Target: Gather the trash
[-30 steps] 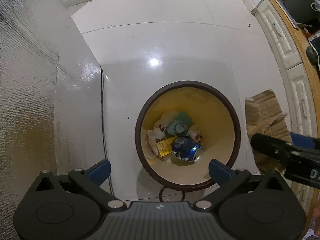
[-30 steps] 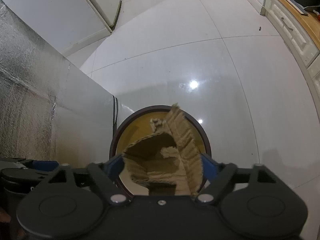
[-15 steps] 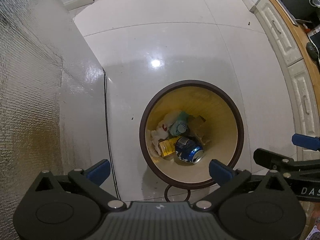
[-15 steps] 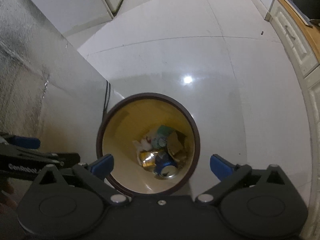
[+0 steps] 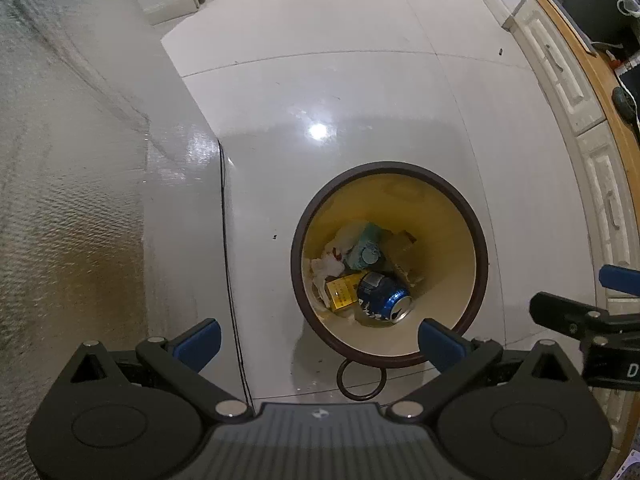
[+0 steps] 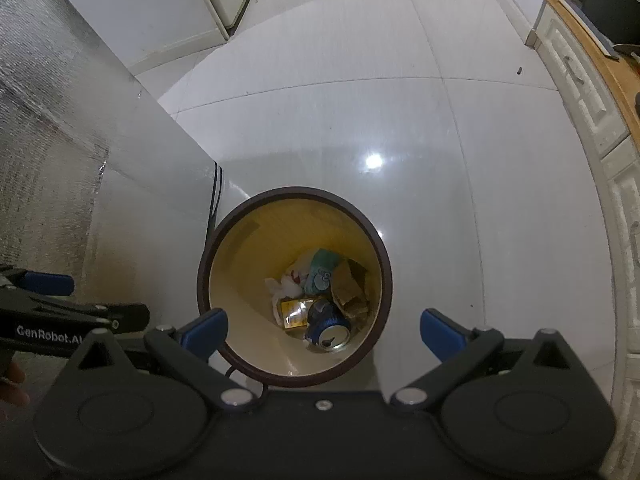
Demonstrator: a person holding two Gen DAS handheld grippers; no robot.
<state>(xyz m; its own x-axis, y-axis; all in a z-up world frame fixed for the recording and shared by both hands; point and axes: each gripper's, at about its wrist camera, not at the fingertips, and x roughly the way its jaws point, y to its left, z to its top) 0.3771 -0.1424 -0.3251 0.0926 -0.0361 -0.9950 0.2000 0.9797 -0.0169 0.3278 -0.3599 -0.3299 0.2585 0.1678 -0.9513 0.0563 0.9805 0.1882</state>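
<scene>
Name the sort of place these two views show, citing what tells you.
Probably a home kitchen: glossy tiled floor, white panelled cabinets under a wooden counter, a white appliance, and a bin holding rubbish.

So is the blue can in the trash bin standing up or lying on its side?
Lying on its side. The blue can rests at the bottom of the trash bin, its silver top facing sideways toward the wall, beside a yellow packet.

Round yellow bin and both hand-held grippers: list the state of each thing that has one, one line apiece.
Round yellow bin with dark brown rim: upright, uncovered, trash at the bottom.
Crushed blue drink can: on its side in the bin.
Torn brown cardboard piece: in the bin, beside the can.
Left hand-held gripper: open, empty.
Right hand-held gripper: open, empty, jaws just widened.
</scene>
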